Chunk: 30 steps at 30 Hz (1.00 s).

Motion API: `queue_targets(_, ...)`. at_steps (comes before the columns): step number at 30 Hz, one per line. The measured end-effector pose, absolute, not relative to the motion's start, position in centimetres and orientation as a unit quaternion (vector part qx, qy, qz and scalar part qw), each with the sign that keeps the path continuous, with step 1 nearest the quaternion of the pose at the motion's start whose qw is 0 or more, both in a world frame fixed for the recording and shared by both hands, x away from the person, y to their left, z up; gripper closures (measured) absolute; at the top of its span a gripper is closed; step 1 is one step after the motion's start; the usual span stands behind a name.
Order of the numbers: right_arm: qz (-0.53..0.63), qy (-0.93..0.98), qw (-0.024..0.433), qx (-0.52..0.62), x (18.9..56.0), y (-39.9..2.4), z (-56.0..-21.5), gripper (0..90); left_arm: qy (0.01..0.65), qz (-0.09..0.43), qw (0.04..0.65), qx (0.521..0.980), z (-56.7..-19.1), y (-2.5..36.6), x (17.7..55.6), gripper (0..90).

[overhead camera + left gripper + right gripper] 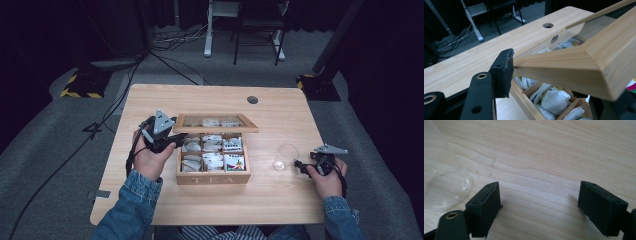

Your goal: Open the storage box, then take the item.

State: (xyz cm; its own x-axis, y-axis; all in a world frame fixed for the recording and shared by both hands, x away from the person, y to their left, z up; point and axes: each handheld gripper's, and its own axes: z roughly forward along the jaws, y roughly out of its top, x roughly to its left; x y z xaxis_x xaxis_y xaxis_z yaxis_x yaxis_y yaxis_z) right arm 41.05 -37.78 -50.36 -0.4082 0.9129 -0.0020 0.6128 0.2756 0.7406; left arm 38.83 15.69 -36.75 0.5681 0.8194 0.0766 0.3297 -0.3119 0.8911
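Observation:
A wooden tea box (212,178) marked TEA stands mid-table, its compartments full of tea bags (212,152). Its glass-paned lid (216,130) is raised and tilted back. My left gripper (176,138) is shut on the lid's left front corner. In the left gripper view the lid's wooden frame (574,67) lies against the left pad (502,72), while the frame hides the other jaw; white tea bags (555,100) show below. My right gripper (302,166) rests open on the table beside a clear glass cup (285,157), with bare wood between its jaws (539,202).
The glass cup (441,192) lies just left of the right gripper's left jaw. A round cable hole (252,99) sits near the table's far edge. Table legs, a chair and cables stand on the floor beyond.

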Motion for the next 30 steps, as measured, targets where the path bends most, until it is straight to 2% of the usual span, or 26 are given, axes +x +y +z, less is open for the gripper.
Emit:
queue_targets(6, 0.34, 0.763, 0.223, 0.502, 40.8, -37.9, -50.3, 20.6, 0.378, 0.271, 0.448, 0.764, -36.7, 15.7, 38.9, 44.7)
queue_targets(9, 0.352, 0.752, 0.216, 0.513, 40.6, -38.1, -50.3, 24.3, 0.379, 0.267, 0.446, 0.766, -36.6, 15.7, 38.9, 44.7)
queue_targets(13, 0.336, 0.764, 0.212, 0.508, 40.2, -38.4, -49.8, 34.0, 0.377, 0.268, 0.446, 0.766, -36.6, 15.7, 39.0, 44.7)
queue_targets(16, 0.327, 0.765, 0.235, 0.502, 40.1, -38.3, -49.3, 35.8, 0.378, 0.266, 0.445, 0.767, -36.6, 15.7, 38.9, 44.7)
queue_targets(22, 0.329, 0.76, 0.234, 0.509, 39.9, -38.4, -48.3, 41.4, 0.379, 0.263, 0.446, 0.767, -36.6, 15.8, 38.8, 44.7)
queue_targets(27, 0.343, 0.752, 0.21, 0.522, 39.5, -39.1, -47.6, 47.0, 0.379, 0.264, 0.446, 0.767, -36.5, 15.7, 38.8, 44.6)
queue_targets(30, 0.353, 0.745, 0.22, 0.521, 39.3, -39.3, -46.8, 47.0, 0.378, 0.263, 0.447, 0.767, -36.5, 15.8, 38.9, 44.6)
